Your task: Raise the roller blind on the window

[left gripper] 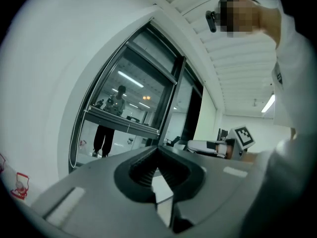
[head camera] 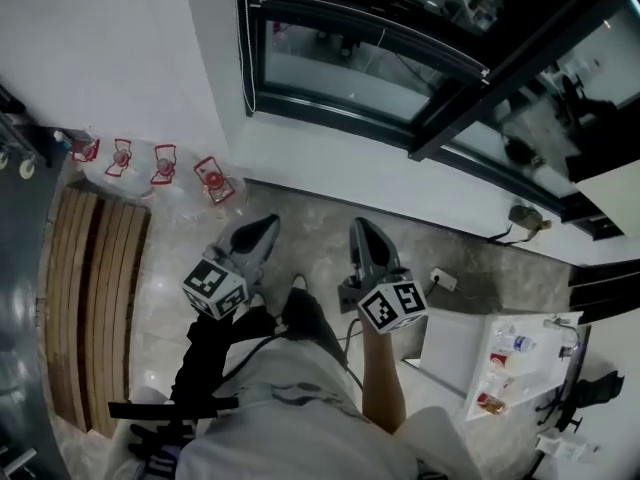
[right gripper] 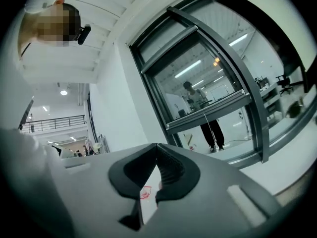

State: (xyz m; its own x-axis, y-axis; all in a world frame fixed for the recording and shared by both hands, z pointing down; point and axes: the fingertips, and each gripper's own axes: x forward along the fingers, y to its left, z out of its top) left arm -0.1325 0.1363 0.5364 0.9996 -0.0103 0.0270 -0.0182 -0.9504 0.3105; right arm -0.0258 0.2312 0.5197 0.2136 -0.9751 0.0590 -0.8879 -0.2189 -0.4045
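Pointing at the window, the left hand-held gripper and right hand-held gripper were both pressed together on nothing. No blind covered the glass ahead; its pull cord hung beyond the left one, so raising looked done.

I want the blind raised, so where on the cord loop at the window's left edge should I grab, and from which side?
Grip one strand of the cord loop just above its bottom bend, where it hangs straight beside the window frame. Come in level from the room side with the left gripper, probably nearer, jaws opened first.
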